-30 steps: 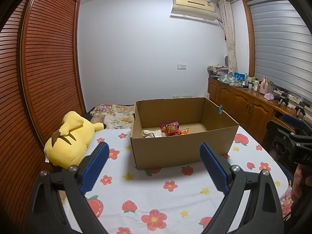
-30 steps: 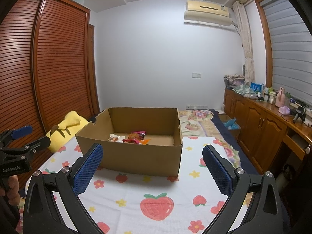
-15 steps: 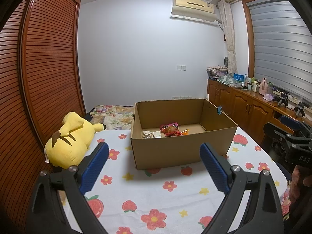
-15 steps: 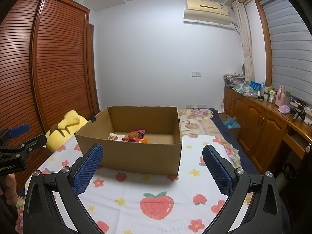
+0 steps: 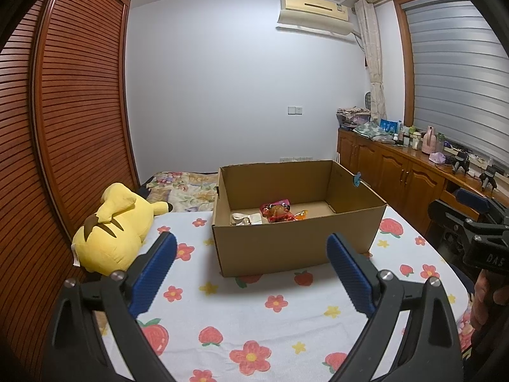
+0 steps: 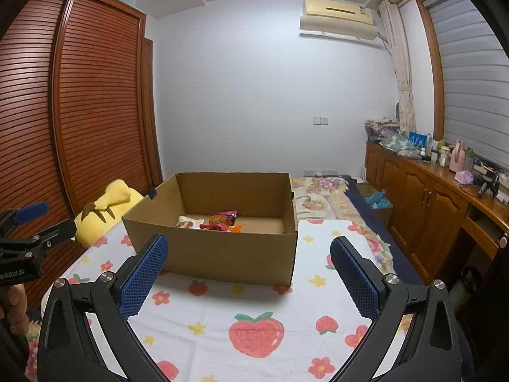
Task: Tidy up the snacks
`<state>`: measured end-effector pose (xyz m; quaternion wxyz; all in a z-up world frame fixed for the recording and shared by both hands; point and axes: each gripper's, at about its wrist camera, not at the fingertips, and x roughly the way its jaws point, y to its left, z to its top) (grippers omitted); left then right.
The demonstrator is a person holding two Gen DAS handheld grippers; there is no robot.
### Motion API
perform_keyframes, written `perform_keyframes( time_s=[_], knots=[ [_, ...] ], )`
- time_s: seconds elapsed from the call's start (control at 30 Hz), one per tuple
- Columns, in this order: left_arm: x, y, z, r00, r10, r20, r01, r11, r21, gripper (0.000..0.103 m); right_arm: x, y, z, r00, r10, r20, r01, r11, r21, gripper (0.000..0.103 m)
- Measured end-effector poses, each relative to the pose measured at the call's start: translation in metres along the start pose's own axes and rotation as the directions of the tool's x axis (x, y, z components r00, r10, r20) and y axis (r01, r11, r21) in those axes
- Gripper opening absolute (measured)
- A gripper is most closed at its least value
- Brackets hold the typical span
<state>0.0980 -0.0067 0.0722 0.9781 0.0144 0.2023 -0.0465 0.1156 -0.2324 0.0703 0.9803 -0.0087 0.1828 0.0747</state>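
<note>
At frame centre an open brown cardboard box (image 5: 299,232) sits on the strawberry-and-flower printed cloth (image 5: 254,318), with a few red and white snack packets (image 5: 280,212) inside. The left gripper (image 5: 251,258) and right gripper (image 6: 248,259) hover low in frame, both spread wide and empty.

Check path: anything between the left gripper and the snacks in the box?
Yes. The near wall of the cardboard box stands between the open left gripper and the snacks on its floor. The box is open on top, so coming over the rim looks clear.
</note>
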Motion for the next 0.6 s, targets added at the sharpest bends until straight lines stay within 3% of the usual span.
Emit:
perform_keyframes(
  time_s=[0.6],
  knots=[
    [-0.0021, -0.0015, -0.0015, 1.000, -0.004, -0.003, 0.004, 1.000, -0.003, 0.097, 0.0001, -0.0001, -0.0006, 1.000, -0.002, 0.001, 0.002, 1.000, -0.001, 0.103]
  ],
)
